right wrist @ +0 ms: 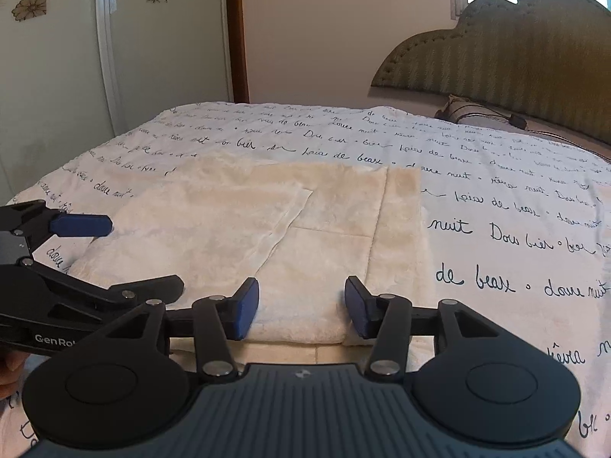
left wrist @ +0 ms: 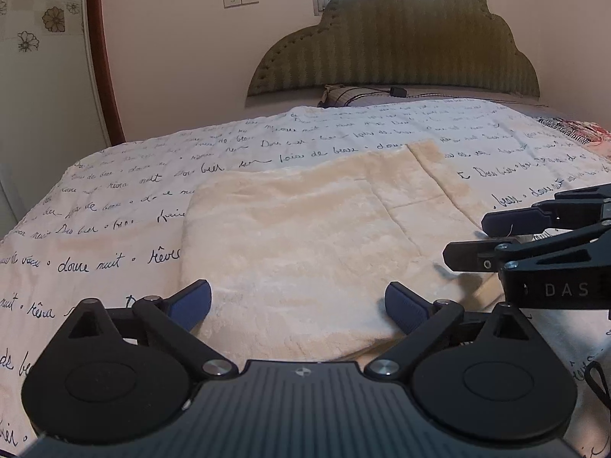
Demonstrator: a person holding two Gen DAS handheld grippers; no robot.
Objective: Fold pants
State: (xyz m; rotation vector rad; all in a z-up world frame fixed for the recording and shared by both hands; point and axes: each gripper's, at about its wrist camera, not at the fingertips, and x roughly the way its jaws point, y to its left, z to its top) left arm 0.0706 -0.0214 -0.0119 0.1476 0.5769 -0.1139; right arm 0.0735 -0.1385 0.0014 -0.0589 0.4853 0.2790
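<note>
Cream fleece pants (left wrist: 305, 244) lie folded flat on the bed, also in the right wrist view (right wrist: 282, 229), with one layer folded over the left part. My left gripper (left wrist: 298, 305) is open and empty, its blue pads astride the pants' near edge. My right gripper (right wrist: 301, 309) is open and empty at the near edge of the pants. Each gripper shows in the other's view: the right one (left wrist: 469, 240) at the pants' right side, the left one (right wrist: 145, 255) at their left side.
The bed has a white quilt (left wrist: 114, 198) printed with dark script. A green padded headboard (left wrist: 397, 45) and a pillow (left wrist: 343, 95) with a cable are at the far end. A wardrobe (right wrist: 57, 57) with flower decals stands to the left.
</note>
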